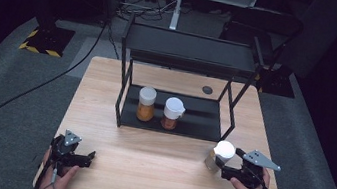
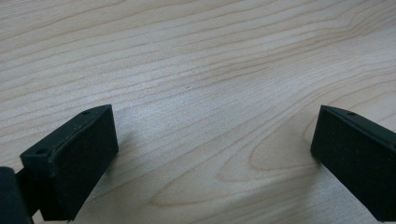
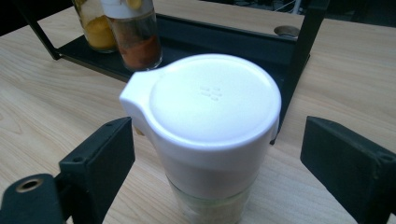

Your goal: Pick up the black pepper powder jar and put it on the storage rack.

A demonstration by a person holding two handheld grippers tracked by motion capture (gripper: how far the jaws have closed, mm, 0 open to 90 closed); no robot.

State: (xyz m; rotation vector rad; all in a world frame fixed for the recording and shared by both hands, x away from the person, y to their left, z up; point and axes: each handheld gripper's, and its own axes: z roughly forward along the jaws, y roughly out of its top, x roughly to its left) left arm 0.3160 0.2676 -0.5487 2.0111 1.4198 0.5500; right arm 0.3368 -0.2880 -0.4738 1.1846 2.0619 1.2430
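A glass spice jar with a white flip-top lid (image 1: 220, 155) (image 3: 210, 116) stands on the wooden table (image 1: 157, 158) near its right front. My right gripper (image 1: 221, 167) (image 3: 219, 154) is open around this jar, one jaw on each side below the lid, with a gap showing between each pad and the jar. My left gripper (image 1: 87, 158) (image 2: 215, 140) rests low at the table's left front, open, with bare wood between its jaws.
A black two-level rack (image 1: 202, 122) stands mid-table. On its lower shelf are a jar of yellow powder (image 1: 146, 104) (image 3: 95, 23) and a jar of orange-red powder (image 1: 172, 114) (image 3: 137, 32). A round grommet hole (image 1: 207, 89) lies behind it.
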